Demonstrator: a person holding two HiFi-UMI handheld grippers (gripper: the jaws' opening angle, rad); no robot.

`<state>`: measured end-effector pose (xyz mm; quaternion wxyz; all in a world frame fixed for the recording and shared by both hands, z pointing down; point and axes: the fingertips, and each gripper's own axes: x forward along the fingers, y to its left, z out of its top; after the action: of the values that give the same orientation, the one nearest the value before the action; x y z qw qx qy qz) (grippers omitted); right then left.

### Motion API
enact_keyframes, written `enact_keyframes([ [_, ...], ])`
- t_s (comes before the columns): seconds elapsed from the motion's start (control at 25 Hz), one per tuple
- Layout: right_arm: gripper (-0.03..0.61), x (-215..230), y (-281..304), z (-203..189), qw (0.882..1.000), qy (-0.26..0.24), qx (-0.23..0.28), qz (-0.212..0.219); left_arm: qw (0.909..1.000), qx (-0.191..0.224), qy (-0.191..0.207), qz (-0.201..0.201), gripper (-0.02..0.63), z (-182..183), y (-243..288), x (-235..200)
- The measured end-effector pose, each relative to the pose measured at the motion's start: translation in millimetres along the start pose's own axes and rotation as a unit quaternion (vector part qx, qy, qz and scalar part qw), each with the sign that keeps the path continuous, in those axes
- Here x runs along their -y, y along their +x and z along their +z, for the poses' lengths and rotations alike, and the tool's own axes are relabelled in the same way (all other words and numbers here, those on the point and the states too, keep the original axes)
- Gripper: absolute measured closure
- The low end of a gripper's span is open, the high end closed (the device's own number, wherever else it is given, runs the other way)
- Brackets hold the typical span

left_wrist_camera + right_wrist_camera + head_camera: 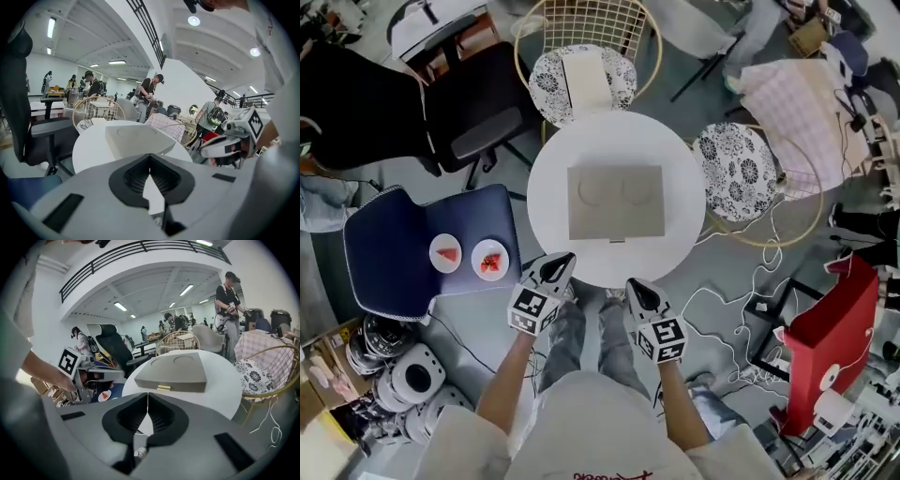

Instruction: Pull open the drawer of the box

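A flat grey box (pixel 616 202) lies in the middle of a round white table (pixel 558 178). Its small brass drawer handle (pixel 617 240) faces me, and the drawer front sits flush with the box. My left gripper (pixel 557 268) hovers at the table's near edge, left of the handle, with its jaws shut and nothing in them. My right gripper (pixel 637 290) hangs just below that edge, right of the handle, also shut and empty. In the right gripper view the box (pixel 180 373) and handle (pixel 164 387) lie straight ahead of the closed jaws (pixel 147 399). The left gripper view has the box (pixel 136 139) beyond its closed tips (pixel 150 161).
A blue chair (pixel 394 248) at the left holds two plates (pixel 490 260) of red food. Two wire chairs with patterned cushions (pixel 581 80) (pixel 736 173) stand behind and to the right of the table. Cables (pixel 741 309) trail over the floor beside a red case (pixel 830 337).
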<state>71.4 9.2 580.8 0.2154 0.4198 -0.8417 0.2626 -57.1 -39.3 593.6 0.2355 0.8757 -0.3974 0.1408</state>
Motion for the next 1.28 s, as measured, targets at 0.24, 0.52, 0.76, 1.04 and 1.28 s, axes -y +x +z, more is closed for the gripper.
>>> enact_keyframes([
  [0.24, 0.561, -2.3, 7.9, -17.7, 1.000, 0.015, -0.016, 0.010, 0.9998, 0.002, 0.021, 0.005, 0.602, 7.0, 23.4, -18.3],
  [0.52, 0.561, 3.3, 24.0, -23.9, 0.997, 0.075, -0.010, 0.010, 0.9990, 0.005, 0.044, 0.011, 0.603, 19.2, 53.7, -42.2],
  [0.76, 0.561, 3.0, 36.2, -26.0, 0.995, 0.099, -0.008, 0.009, 0.9983, -0.007, 0.058, 0.009, 0.603, 15.2, 67.7, -50.4],
  [1.04, 0.561, 3.8, 40.8, -24.8, 0.986, 0.167, 0.013, 0.023, 0.9979, -0.003, 0.064, 0.002, 0.601, 14.2, 67.7, -47.1],
  [1.28, 0.553, 29.2, 51.1, -16.6, 0.804, 0.568, 0.165, 0.062, 0.9976, -0.007, 0.069, -0.002, 0.602, 12.6, 68.2, -48.1],
])
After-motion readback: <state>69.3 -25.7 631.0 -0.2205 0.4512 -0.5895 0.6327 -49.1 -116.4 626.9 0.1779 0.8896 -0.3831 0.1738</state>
